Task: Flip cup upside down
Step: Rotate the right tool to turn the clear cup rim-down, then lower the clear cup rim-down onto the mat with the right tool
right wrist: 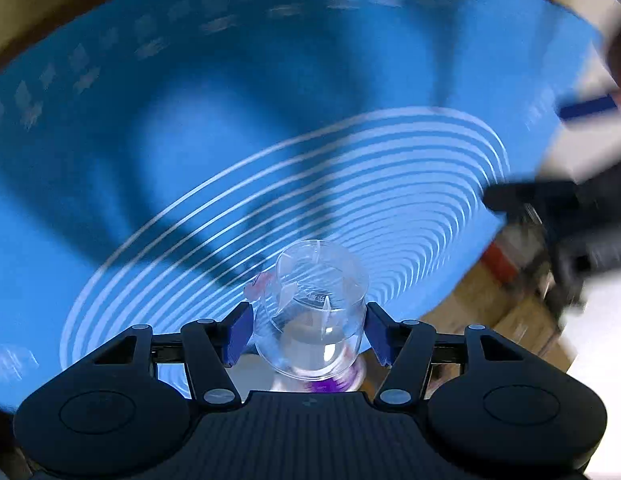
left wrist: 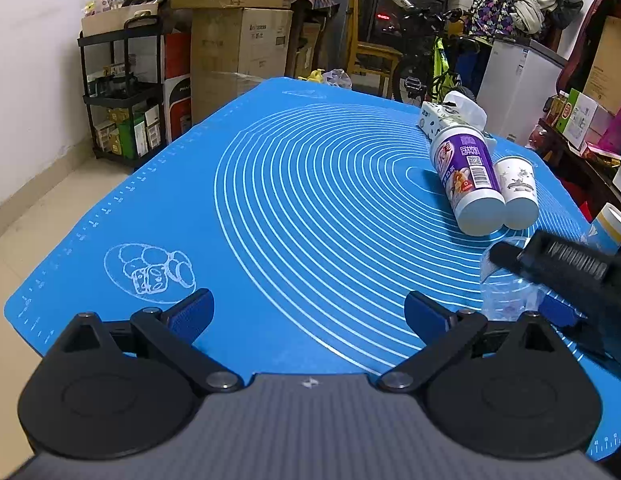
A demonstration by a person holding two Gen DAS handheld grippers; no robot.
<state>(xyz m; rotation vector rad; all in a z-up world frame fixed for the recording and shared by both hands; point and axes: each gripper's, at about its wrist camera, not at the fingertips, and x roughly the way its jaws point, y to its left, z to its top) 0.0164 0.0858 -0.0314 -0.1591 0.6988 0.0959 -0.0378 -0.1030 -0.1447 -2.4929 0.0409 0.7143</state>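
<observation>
Landmark: blue mat [left wrist: 310,184] printed with white concentric rings, spread over the table.
Far left of mat: black shelf cart [left wrist: 122,92] on the floor beyond the mat's left edge, stacked cardboard boxes [left wrist: 238,40] beside it.
Mat, near-left corner: white bread drawing [left wrist: 150,272] printed on the surface.
Left gripper [left wrist: 308,316]: hovered low over the mat's near edge, blue pads [left wrist: 194,314] spread wide apart, nothing between them.
Mat, right of ring centre: purple-labelled canister [left wrist: 468,180] lying on its side, smaller white paper cup [left wrist: 516,188] lying against its right flank, touching.
Mat, far-right edge: tissue pack [left wrist: 450,114] just behind the canister.
Mat, near-right part: clear plastic cup [left wrist: 506,284] held above the surface, seen beside the left gripper's right finger.
Right gripper [right wrist: 306,332]: closed on the clear plastic cup, blue pads [right wrist: 238,332] pressed to opposite sides of its wall.
Cup attitude: tilted in the right wrist view, flat base toward the mat, open mouth toward the camera; exact angle not readable.
Right wrist view: heavily blurred, mat rings smeared behind the cup, purple-and-white object just below the cup's rim.
Right edge of mat: blue-and-white cylinder [left wrist: 608,224] standing near the border, partly hidden behind the right gripper's body.
</observation>
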